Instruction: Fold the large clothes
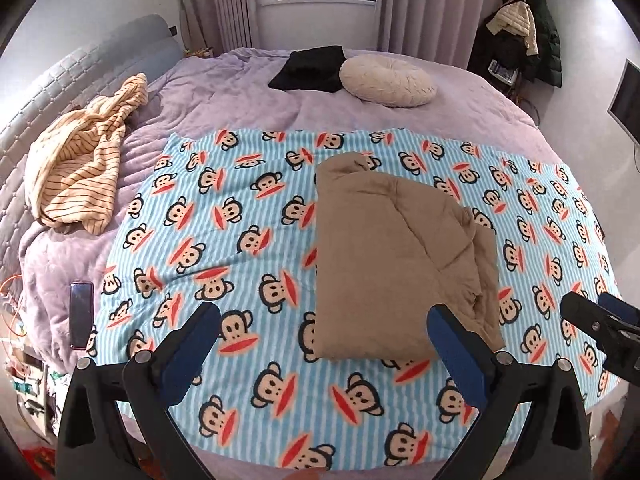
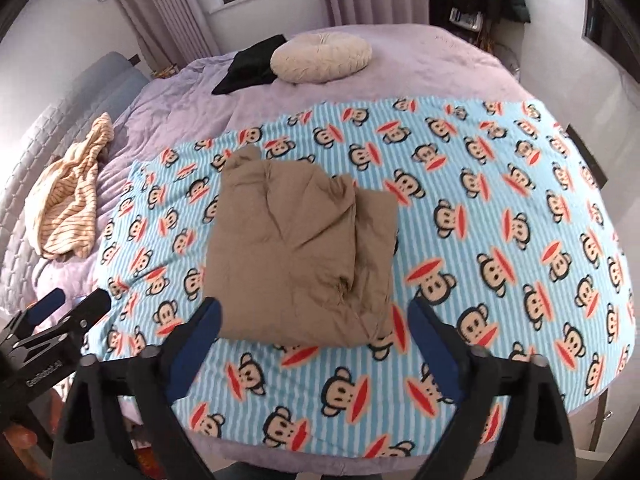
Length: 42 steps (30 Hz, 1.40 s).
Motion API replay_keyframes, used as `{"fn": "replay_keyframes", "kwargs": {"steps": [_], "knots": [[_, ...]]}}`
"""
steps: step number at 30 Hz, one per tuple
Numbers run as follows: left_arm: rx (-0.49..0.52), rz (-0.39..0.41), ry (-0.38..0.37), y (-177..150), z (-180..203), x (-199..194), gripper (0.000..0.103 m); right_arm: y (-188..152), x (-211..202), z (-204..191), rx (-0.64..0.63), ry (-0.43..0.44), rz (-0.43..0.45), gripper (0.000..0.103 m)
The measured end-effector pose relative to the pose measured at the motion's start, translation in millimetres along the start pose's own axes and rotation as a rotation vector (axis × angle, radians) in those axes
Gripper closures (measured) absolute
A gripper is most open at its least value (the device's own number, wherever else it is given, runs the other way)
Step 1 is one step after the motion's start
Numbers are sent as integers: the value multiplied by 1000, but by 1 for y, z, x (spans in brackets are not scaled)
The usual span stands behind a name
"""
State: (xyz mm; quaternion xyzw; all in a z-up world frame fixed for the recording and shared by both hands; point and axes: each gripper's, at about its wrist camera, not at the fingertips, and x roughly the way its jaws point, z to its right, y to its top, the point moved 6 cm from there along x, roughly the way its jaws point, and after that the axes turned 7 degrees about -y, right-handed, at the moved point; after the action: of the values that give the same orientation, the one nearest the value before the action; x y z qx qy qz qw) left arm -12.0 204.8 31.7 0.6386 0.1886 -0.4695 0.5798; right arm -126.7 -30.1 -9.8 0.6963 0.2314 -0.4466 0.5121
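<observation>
While both of my claws hang above the bed, each stands spread wide and holds nothing. Left claw (image 1: 324, 332): its blue pads are well apart, and the folded brown garment (image 1: 396, 256) lies ahead of it, toward its right finger, untouched. Right claw (image 2: 314, 326): its jaws are likewise spread, with the garment (image 2: 296, 248) straight ahead, its near edge showing between the fingertips but apart from them. I see the garment resting flat on a monkey blanket (image 1: 208, 216), which covers the near part of a lilac quilt (image 1: 224, 92). Far ahead of the claws lie a round cushion (image 1: 386, 80) and a black cloth (image 1: 308, 68), touching. Well left of the left claw sits a crumpled striped top (image 1: 82, 156); a phone (image 1: 81, 314) lies nearer.
</observation>
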Motion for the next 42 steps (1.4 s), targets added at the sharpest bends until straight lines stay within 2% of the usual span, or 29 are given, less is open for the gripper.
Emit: {"fn": "replay_keyframes", "kwargs": {"steps": [4, 9, 42], "knots": [[4, -1, 5, 2, 0, 0, 0, 6, -5, -1, 1, -32, 42, 0], [2, -9, 4, 5, 1, 2, 0, 11, -7, -4, -31, -64, 38, 0], [0, 0, 20, 11, -5, -2, 0, 15, -5, -2, -30, -53, 18, 0]]}}
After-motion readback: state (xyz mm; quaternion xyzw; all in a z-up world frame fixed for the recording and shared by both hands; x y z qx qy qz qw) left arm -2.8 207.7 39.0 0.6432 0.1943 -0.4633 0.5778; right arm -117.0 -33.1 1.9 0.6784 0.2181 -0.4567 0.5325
